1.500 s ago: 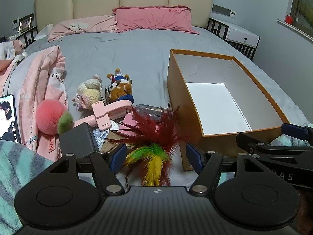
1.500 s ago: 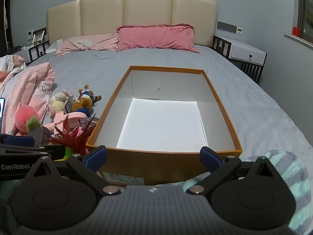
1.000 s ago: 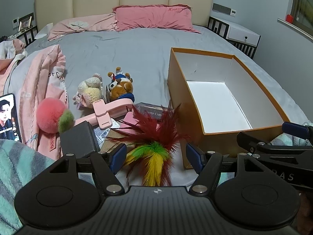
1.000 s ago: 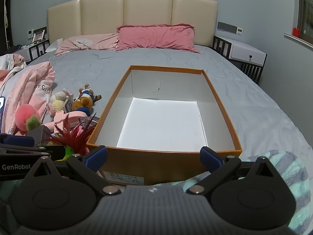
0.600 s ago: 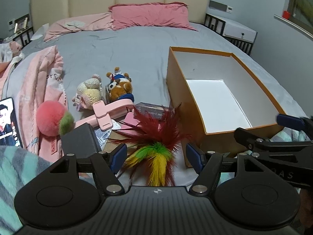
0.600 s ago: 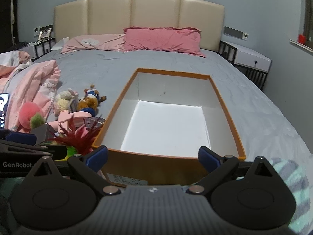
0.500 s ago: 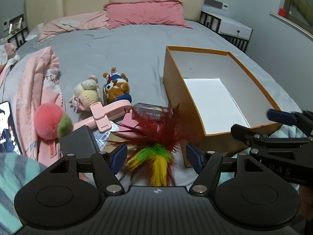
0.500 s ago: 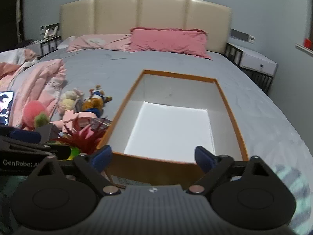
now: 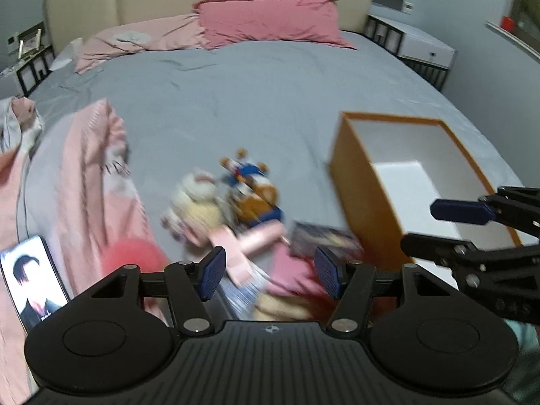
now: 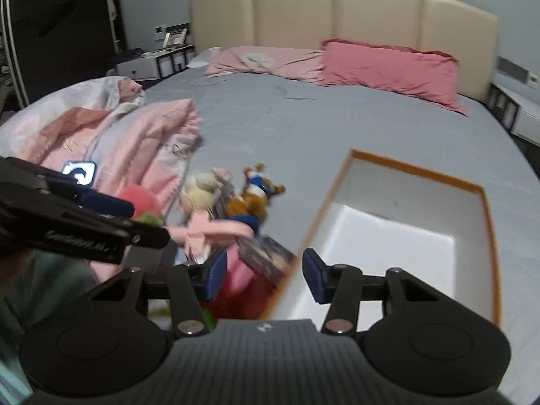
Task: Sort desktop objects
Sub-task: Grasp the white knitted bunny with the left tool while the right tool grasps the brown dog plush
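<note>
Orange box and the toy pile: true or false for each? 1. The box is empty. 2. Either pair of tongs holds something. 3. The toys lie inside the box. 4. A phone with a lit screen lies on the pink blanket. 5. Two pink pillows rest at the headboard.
1. True: the orange box shows only its bare white floor.
2. False: the left tongs and right tongs both stand open on nothing, having just been closing.
3. False: the plush bear and cream plush lie on the grey bedsheet, beside the box.
4. True: the phone is lit.
5. True: pink pillows.
</note>
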Demonstrator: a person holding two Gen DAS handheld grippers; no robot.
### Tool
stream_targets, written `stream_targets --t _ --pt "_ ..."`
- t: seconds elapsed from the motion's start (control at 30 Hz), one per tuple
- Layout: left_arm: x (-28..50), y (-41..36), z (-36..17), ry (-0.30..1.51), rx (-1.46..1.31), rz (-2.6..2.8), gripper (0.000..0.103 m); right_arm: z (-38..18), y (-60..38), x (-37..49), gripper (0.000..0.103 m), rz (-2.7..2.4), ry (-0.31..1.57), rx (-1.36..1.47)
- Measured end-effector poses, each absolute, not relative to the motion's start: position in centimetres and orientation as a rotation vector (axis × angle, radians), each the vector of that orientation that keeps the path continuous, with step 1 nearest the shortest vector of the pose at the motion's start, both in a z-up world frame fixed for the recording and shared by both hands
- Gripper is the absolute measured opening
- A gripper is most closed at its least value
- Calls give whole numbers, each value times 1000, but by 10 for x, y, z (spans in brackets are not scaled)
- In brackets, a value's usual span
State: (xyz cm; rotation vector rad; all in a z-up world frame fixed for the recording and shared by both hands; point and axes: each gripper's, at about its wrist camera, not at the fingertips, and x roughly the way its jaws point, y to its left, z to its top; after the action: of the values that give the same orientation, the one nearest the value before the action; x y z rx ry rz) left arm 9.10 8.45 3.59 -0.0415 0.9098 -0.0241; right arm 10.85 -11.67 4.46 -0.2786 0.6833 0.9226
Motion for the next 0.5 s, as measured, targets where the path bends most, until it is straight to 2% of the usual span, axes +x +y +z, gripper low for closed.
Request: stream_targets --t 0.1,0.3,0.5 --pt "126 105 26 961 -91 25 69 42 -84 130 52 951 716 -298" --pt "197 137 -16 1084 -177 80 69 9 -10 181 53 1009 909 -338" --pt "227 160 -46 1139 -296 146 69 -29 52 218 53 986 987 -437"
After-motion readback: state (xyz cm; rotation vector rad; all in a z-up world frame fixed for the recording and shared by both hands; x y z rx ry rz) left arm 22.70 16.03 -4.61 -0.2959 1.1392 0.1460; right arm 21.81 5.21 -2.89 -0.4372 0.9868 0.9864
